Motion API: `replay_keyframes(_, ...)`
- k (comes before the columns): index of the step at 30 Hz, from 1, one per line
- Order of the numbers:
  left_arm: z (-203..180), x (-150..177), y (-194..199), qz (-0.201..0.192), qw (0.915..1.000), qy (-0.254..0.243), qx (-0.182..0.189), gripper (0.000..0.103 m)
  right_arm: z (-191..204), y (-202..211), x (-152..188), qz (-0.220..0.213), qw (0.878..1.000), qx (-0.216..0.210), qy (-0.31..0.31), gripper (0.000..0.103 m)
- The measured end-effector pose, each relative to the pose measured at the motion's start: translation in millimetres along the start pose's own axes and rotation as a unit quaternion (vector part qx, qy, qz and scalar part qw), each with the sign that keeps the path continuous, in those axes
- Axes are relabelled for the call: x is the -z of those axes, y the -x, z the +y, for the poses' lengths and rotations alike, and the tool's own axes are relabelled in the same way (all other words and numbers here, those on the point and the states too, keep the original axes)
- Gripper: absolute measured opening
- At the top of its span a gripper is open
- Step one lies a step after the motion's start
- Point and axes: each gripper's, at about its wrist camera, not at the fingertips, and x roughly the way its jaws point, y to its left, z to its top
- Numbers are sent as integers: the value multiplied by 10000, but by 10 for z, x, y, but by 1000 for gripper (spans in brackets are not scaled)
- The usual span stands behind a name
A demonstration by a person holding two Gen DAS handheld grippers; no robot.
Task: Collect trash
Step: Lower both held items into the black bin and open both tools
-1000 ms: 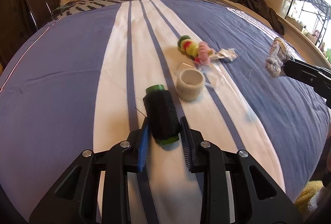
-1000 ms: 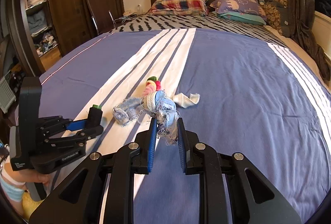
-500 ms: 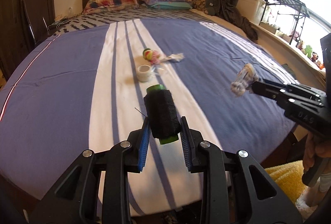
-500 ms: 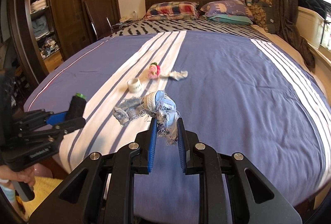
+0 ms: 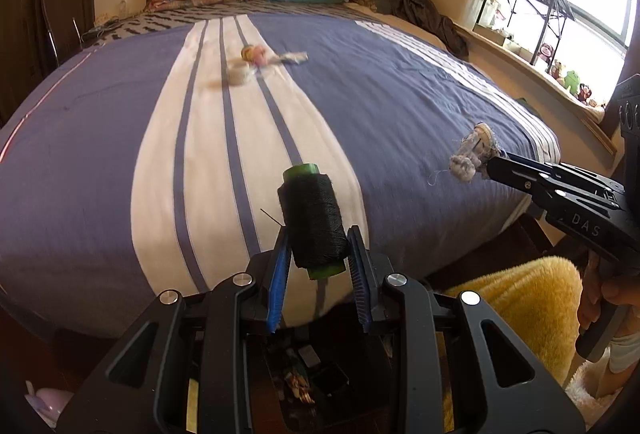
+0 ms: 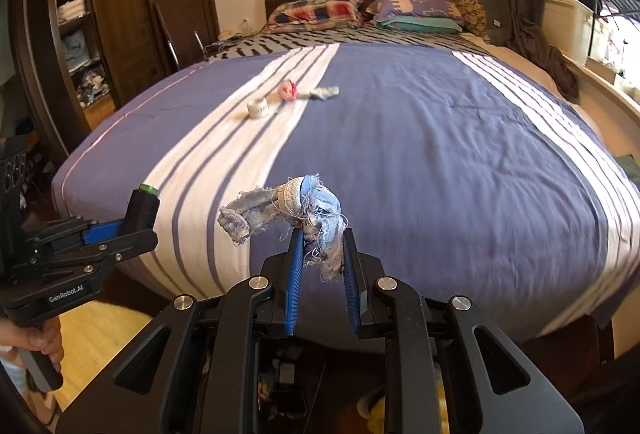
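Observation:
My left gripper (image 5: 318, 234) is shut on a black thread spool (image 5: 312, 218) with green ends, held past the foot of the bed; it also shows in the right wrist view (image 6: 142, 207). My right gripper (image 6: 320, 234) is shut on a frayed blue denim scrap (image 6: 288, 205), also seen in the left wrist view (image 5: 472, 153). On the bed's white stripe far ahead lie a white tape roll (image 5: 239, 74), a pink-and-yellow wad (image 5: 254, 53) and a crumpled white scrap (image 5: 294, 57).
The blue striped bed (image 5: 400, 105) fills both views, pillows (image 6: 316, 11) at the headboard. A yellow fluffy rug (image 5: 520, 294) lies on the floor at the foot. A wardrobe (image 6: 104, 13) stands left, a window rack (image 5: 532, 1) right.
Both grippers have pulled back from the bed's middle to beyond its foot edge, carrying the spool and the denim scrap. The items left on the bed look farther away.

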Motion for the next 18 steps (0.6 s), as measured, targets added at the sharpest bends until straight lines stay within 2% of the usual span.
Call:
replay_keyframes(10, -64, 704, -191, 543, 9983, 94, 167, 27, 48, -50, 579, 439, 9990, 38, -35, 20)
replay_keyframes(18, -63, 1001, -444, 928, 9955, 115, 134, 27, 93, -377, 1013, 1058, 9944, -18, -82, 20)
